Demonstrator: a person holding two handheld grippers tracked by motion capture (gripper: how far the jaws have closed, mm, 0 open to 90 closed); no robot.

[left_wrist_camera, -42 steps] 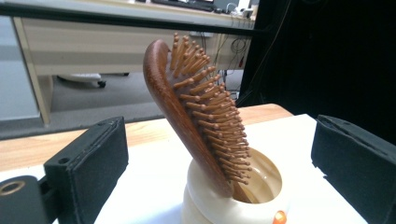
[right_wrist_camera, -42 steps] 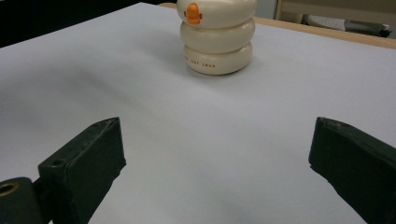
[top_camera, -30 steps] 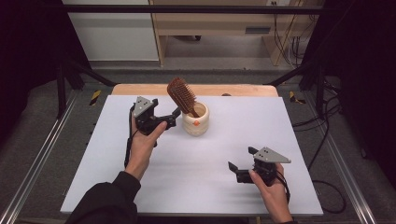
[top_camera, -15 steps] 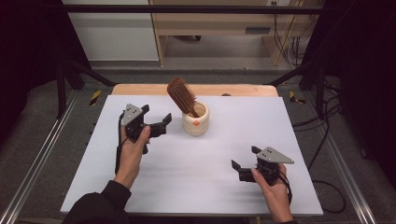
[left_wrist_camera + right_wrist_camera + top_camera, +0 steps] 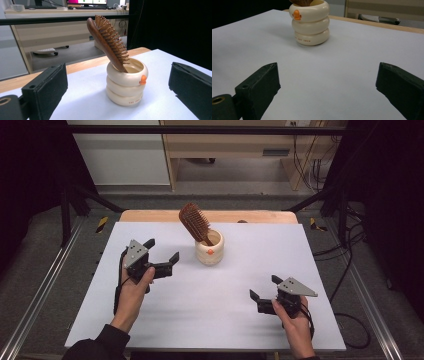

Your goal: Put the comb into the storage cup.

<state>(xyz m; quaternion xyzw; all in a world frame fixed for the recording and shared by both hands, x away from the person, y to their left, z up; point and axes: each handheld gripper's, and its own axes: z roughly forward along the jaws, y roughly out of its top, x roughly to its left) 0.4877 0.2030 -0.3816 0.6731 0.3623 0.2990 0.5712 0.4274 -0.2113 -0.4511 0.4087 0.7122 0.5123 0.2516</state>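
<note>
Left tool (image 5: pixel 161 250) farther from cup (image 5: pixel 209 248)

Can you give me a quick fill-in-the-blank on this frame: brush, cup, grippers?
1. The wooden hairbrush stands handle-down inside the cream ____.
2. The small beak-like knob on the holder is coloured ____.
3. The left gripper has its jaws ____, with nothing between them.
4. The gripper nearer the holder is the ____ one; the right gripper sits farther off.

Missing words: holder; orange; open; left

One hairbrush (image 5: pixel 195 223), one cup (image 5: pixel 209 249), two grippers.
</note>
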